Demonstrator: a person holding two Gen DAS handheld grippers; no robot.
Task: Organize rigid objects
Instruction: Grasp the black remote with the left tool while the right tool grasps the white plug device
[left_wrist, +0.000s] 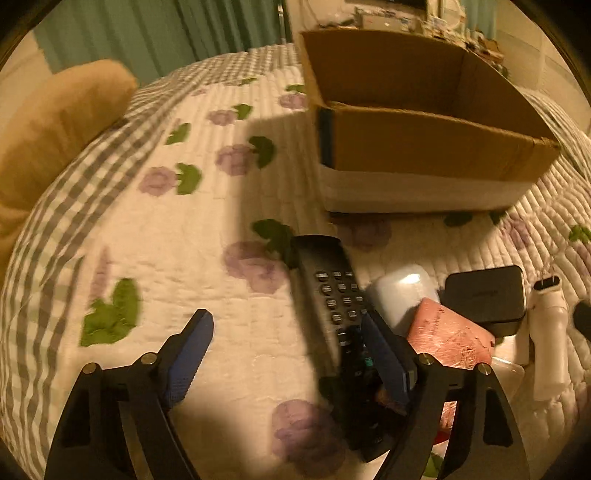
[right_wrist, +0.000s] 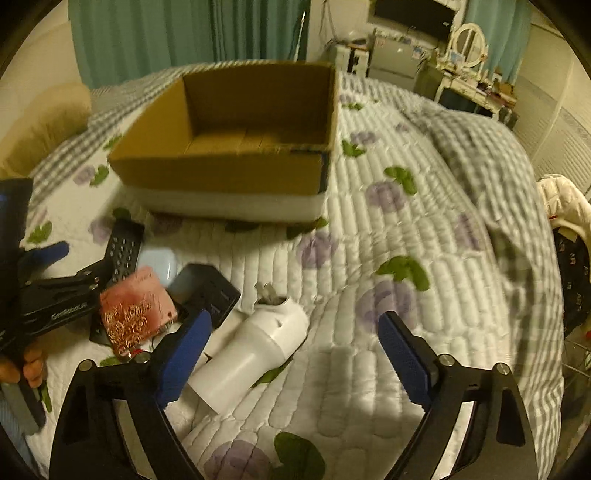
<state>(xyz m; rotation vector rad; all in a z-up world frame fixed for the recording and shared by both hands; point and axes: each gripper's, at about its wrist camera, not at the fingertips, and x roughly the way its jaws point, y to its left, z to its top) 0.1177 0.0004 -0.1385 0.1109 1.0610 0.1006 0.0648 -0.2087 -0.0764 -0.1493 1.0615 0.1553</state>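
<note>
Rigid objects are gathered in a loose cluster on the quilt just in front of an open brown cardboard box (right_wrist: 236, 147), seemingly so they can be lifted into it one at a time. A long black remote control (left_wrist: 332, 295) lies pointing toward the box, with a pale rounded plastic case (left_wrist: 402, 291), a pink patterned card-like piece (left_wrist: 450, 336), a flat black square device (left_wrist: 487, 295) and a white cylindrical plastic appliance (right_wrist: 258, 347) crowded beside it. The left gripper (left_wrist: 288, 350) is held spread wide, its right finger lying over the remote's lower end, so nothing is clamped; a grasp of the remote appears to be lined up. The right gripper (right_wrist: 295, 350) is likewise spread apart and holds nothing, poised just beside the white appliance. The box appears to contain nothing yet. Everything rests on a white quilted bedspread (right_wrist: 369, 258) printed with purple flowers and green leaves, edged in grey check. Teal curtains (right_wrist: 184, 33) and a cluttered dressing table (right_wrist: 469, 55) are seen behind.
</note>
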